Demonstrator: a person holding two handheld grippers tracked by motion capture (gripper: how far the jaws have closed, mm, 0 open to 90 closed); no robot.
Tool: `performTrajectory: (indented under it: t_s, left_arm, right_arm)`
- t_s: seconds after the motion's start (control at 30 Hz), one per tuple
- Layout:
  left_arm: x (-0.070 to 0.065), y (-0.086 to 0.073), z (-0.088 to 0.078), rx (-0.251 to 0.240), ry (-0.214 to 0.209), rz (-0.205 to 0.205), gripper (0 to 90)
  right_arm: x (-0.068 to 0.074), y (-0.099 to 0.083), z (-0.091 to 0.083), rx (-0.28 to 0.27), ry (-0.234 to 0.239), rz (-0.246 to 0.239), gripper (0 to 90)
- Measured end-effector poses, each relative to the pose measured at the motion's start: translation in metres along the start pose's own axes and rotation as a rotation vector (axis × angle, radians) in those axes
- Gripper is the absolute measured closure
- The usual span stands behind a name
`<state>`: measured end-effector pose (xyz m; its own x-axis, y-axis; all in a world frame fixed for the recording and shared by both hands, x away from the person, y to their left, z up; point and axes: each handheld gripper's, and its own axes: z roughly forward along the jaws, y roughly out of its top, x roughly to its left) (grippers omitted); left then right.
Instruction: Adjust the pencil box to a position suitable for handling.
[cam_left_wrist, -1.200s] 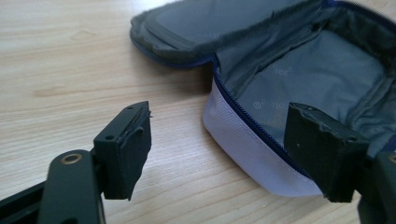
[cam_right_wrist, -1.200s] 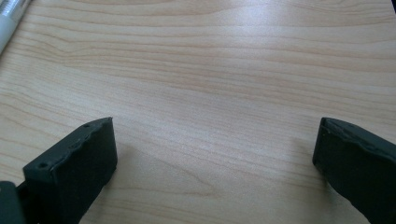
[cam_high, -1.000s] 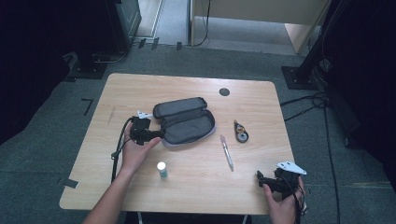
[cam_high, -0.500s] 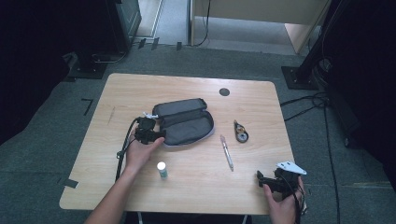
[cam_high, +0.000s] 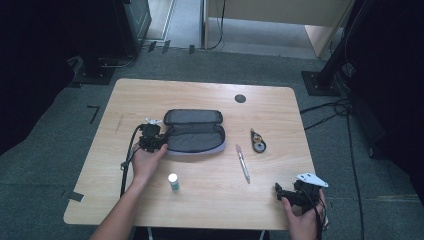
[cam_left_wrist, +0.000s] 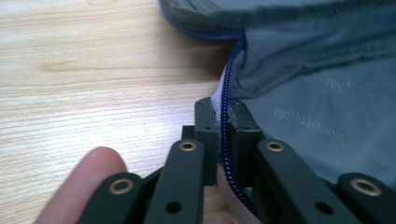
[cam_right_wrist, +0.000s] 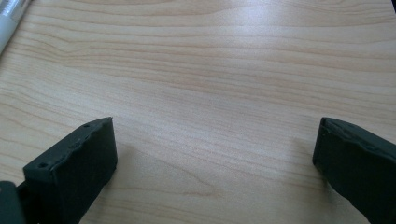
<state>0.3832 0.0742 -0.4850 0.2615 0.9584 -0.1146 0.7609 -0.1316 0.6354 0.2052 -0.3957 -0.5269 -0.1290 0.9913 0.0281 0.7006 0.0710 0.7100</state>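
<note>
Between our left gripper's (cam_left_wrist: 224, 140) jaws, which have just been closing, sits the pencil case's (cam_high: 195, 131) zipper edge (cam_left_wrist: 227, 116); we keep it pinched. Right gripper (cam_right_wrist: 215, 140) jaws gape wide.

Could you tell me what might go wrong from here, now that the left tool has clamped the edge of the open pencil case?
The left tool, which has just been closing, pinches only the thin zipper edge of the pencil case, so the fabric may slip free. Pulling might drag the whole case toward the pen. The right tool sits open, bracing nothing.
</note>
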Motion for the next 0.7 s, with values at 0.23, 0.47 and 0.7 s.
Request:
performTrajectory:
  t_s: [0.23,0.47,0.7]
  left_arm:
    - [0.003,-0.009,-0.007,-0.011,-0.018,-0.017,88.4]
    - [0.0,-0.021,-0.016,-0.014,-0.006,-0.004,88.4]
    - [-0.005,-0.031,-0.021,-0.015,-0.039,0.016,86.2]
  right_arm:
    - [0.0,0.0,0.0,0.001,0.0,-0.001,0.0]
    - [0.0,0.0,0.0,0.001,0.001,-0.002,0.0]
    - [0.0,0.0,0.0,0.0,0.0,0.0,0.0]
